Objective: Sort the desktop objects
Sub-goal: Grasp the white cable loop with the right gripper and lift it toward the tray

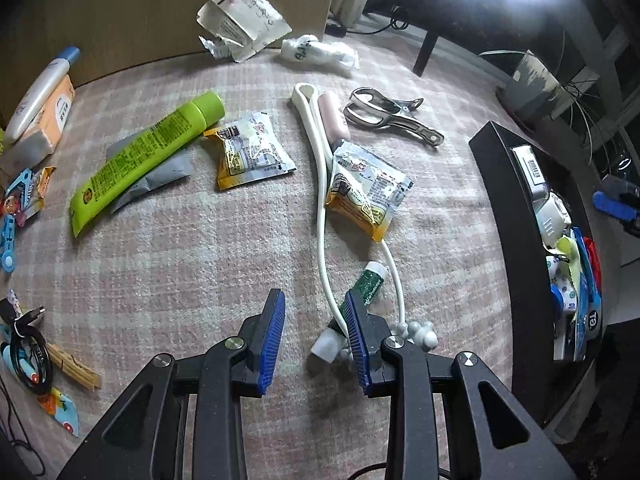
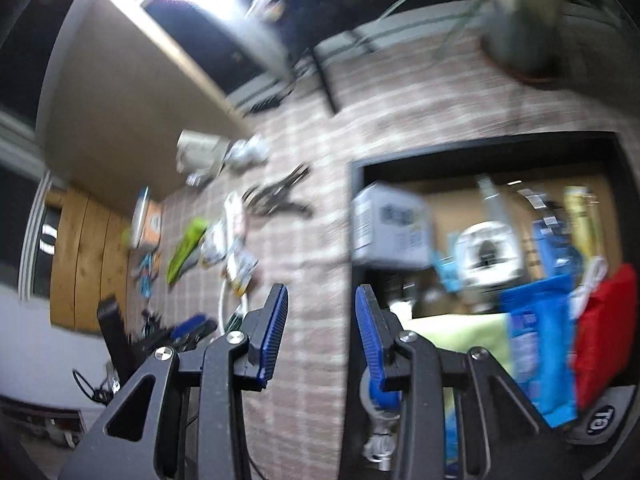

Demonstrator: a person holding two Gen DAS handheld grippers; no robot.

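My left gripper (image 1: pixel 313 296) hangs open over the pink checked cloth (image 1: pixel 180 264) with nothing between its fingers. Just beside its right finger lie a small dark green tube (image 1: pixel 370 280) and a long white looped massager (image 1: pixel 320 168). Further off are a lime green tube (image 1: pixel 148 152), two yellow-and-silver sachets (image 1: pixel 250 150) (image 1: pixel 366 188), a pink stick (image 1: pixel 334 114) and a metal clamp (image 1: pixel 390 116). The right wrist view is blurred. My right gripper (image 2: pixel 322 290) is open and empty at the left rim of the black box (image 2: pixel 480 146). A blue piece with a metal fitting (image 2: pixel 378 400) shows under its right finger.
The black box (image 1: pixel 516 216) stands at the table's right side, holding a grey carton (image 2: pixel 388 222), blue (image 2: pixel 532 344) and red (image 2: pixel 604 328) packets and a yellow-green cloth (image 2: pixel 460 332). Crumpled paper (image 1: pixel 244 20) and a plastic bag (image 1: pixel 320 54) lie at the back, cables and clips (image 1: pixel 28 340) at the left edge.
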